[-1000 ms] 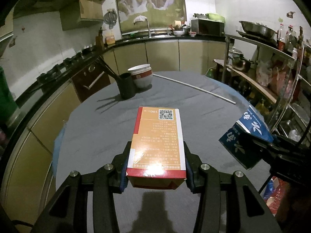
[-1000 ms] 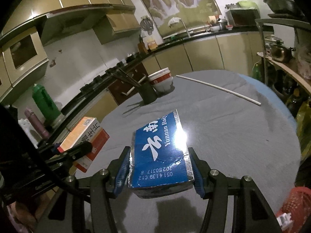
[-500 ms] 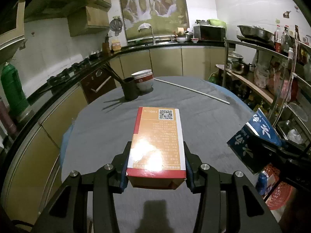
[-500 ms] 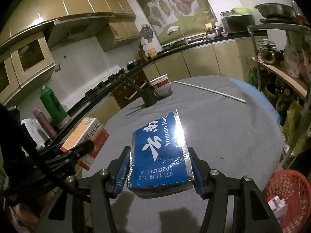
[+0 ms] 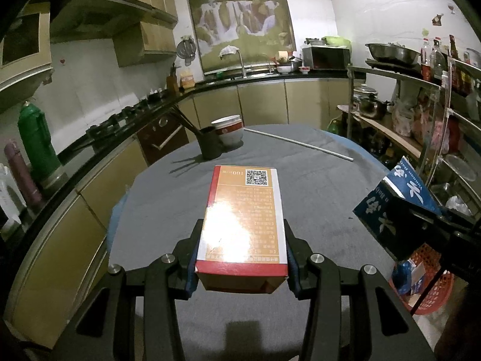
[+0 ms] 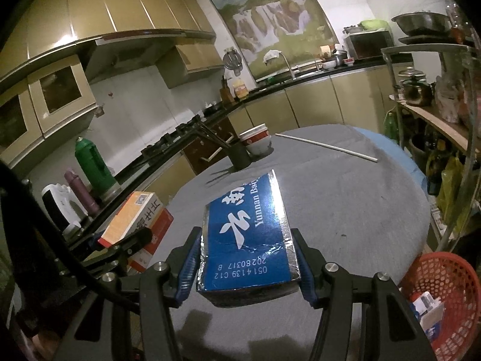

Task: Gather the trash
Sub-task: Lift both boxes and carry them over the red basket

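Left gripper (image 5: pixel 240 258): clamped across the near end of an orange-and-red printed cardboard carton (image 5: pixel 244 219), both pads pressed on its long sides.
Right gripper (image 6: pixel 248 266): clamped likewise on a blue foil-edged flat carton with white lettering (image 6: pixel 251 237), pads on its two long sides.
Where the trash is: both cartons are carried clear above the round grey-clothed table (image 5: pixel 306 186), not resting on it.
Long axes: each carton runs straight out along its gripper's fingers, toward 12 o'clock, far end free.
Key relation: the red plastic mesh basket (image 6: pixel 448 288), with some packaging already inside, sits low beyond the table's rim at about 4 o'clock from the right gripper; in the left view it shows at 4 o'clock too (image 5: pixel 427 282), past the right gripper and its blue carton (image 5: pixel 396 198).
Nearer hand: the right one, by my reading; the left would have to cross behind or wait.
Edges: the table rim lies between both cartons and the basket; a metal shelf rack (image 6: pixel 445 126) stands close at 3 o'clock.
Open room: the table is bare nearby; a dark cup with chopsticks (image 5: pixel 210 147), stacked bowls (image 5: pixel 230 134) and a thin white rod (image 5: pixel 300 144) lie well apart at 12 o'clock.
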A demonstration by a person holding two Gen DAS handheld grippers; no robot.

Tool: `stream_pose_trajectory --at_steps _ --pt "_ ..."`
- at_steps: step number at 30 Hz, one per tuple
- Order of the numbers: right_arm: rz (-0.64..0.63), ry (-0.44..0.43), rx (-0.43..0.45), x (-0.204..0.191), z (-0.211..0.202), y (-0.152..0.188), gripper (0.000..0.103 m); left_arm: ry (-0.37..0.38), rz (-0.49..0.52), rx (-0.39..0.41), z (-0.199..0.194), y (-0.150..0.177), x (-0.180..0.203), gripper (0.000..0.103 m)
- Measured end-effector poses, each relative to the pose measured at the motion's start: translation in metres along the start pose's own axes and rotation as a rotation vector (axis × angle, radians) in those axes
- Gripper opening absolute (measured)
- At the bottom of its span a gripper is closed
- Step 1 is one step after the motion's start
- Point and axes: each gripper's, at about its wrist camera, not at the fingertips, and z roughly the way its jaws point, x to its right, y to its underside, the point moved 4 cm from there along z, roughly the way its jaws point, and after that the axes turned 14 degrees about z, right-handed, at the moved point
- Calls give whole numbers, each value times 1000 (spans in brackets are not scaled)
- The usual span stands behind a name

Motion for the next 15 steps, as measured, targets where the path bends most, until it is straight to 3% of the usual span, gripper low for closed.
stream_pose_trajectory --at_steps 15 --pt "-21 -20 34 -14 -35 13 60 -43 12 42 -37 7 3 48"
